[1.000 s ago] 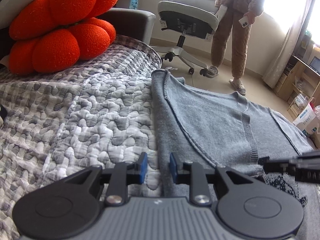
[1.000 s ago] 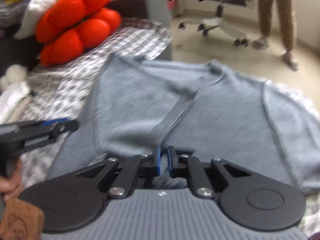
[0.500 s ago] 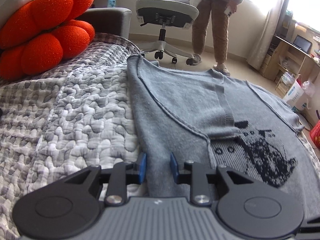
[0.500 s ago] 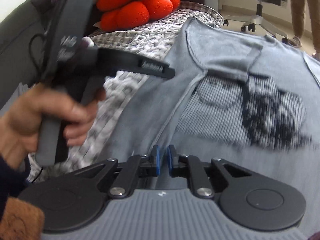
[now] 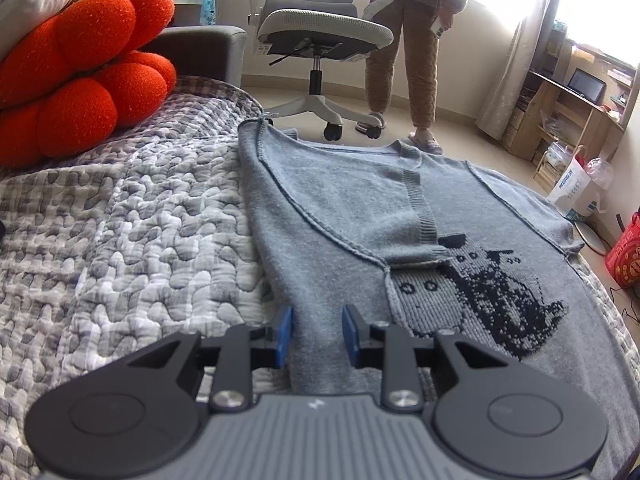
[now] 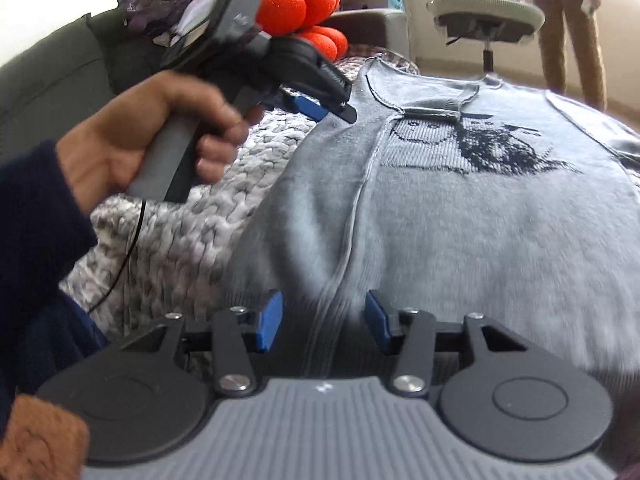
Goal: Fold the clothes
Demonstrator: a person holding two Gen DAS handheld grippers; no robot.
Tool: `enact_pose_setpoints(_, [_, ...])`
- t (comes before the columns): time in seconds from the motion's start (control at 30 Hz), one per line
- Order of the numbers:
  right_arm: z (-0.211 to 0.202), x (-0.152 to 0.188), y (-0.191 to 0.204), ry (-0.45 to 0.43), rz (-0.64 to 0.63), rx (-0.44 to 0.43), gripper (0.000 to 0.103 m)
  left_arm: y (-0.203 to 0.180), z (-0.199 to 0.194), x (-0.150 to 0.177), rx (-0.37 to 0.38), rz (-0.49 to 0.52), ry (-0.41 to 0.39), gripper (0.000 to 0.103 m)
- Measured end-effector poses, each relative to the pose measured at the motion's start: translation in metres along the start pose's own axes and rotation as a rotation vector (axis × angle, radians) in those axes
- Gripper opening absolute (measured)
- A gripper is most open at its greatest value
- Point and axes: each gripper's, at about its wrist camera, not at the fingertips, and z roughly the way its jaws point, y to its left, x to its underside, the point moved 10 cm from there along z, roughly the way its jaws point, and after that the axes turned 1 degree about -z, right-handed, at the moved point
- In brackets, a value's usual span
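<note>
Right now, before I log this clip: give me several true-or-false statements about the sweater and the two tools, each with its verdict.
1. The grey sweater lies on a quilted cover. True.
2. One sleeve is folded across the chest. True.
3. The right tool is clamped on the hem. False: its jaws stand open, with knit between them.
4. The left tool is open. True.
5. The sweater front is plain. False: it bears a dark knitted cat figure.
</note>
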Motion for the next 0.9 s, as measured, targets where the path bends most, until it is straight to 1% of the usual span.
enact_pose_setpoints(0.03, [-0.002, 0.003, 0.001, -0.006, 0.018, -0.001, 0.045, -0.002, -0.001, -0.001, 0.004, 0.004, -0.003, 0.028])
enact_pose_setpoints(0.1, [-0.004, 0.011, 0.001, 0.002, 0.078, -0.056, 0.036, -0.005, -0.003, -0.001, 0.012, 0.011, -0.01, 0.029])
enact_pose_setpoints(0.13, [-0.004, 0.016, 0.0, 0.008, 0.11, -0.089, 0.035, -0.007, -0.003, -0.001, 0.015, 0.015, -0.011, 0.03])
enact_pose_setpoints(0.2, [0.003, 0.024, -0.002, 0.034, 0.141, -0.105, 0.033, -0.009, -0.001, 0.0, 0.013, 0.028, -0.006, 0.03])
enact_pose_setpoints(0.23, [0.008, 0.029, -0.003, 0.048, 0.154, -0.108, 0.028, -0.009, -0.001, 0.001, 0.012, 0.034, -0.003, 0.031])
enact_pose_setpoints(0.27, [0.012, 0.033, -0.004, 0.063, 0.166, -0.112, 0.012, -0.01, 0.0, 0.002, 0.011, 0.038, -0.001, 0.031])
enact_pose_setpoints(0.3, [0.013, 0.035, -0.002, 0.063, 0.187, -0.134, 0.009, -0.01, 0.001, 0.003, 0.011, 0.043, 0.002, 0.031])
enact_pose_setpoints(0.37, [0.01, 0.035, 0.005, 0.047, 0.233, -0.202, 0.008, -0.01, -0.001, 0.003, 0.014, 0.049, 0.003, 0.031])
enact_pose_setpoints(0.47, [-0.006, 0.031, 0.019, 0.022, 0.3, -0.356, 0.007, -0.007, -0.004, 0.004, 0.023, 0.044, 0.01, 0.031])
enact_pose_setpoints(0.57, [-0.016, 0.03, 0.026, 0.016, 0.33, -0.431, 0.007, -0.008, -0.004, 0.006, 0.018, 0.062, 0.015, 0.031])
enact_pose_setpoints(0.67, [-0.009, 0.034, 0.012, 0.041, 0.393, -0.429, 0.007, -0.012, -0.003, 0.008, 0.009, 0.09, 0.021, 0.031])
enact_pose_setpoints(0.7, [-0.008, 0.036, 0.009, 0.048, 0.404, -0.424, 0.007, -0.012, -0.003, 0.009, 0.005, 0.096, 0.024, 0.033])
enact_pose_setpoints(0.77, [-0.007, 0.04, 0.005, 0.057, 0.414, -0.414, 0.007, -0.012, -0.003, 0.01, -0.003, 0.108, 0.03, 0.034])
enact_pose_setpoints(0.9, [-0.009, 0.041, 0.001, 0.058, 0.383, -0.367, 0.008, -0.012, -0.003, 0.012, -0.02, 0.133, 0.042, 0.035])
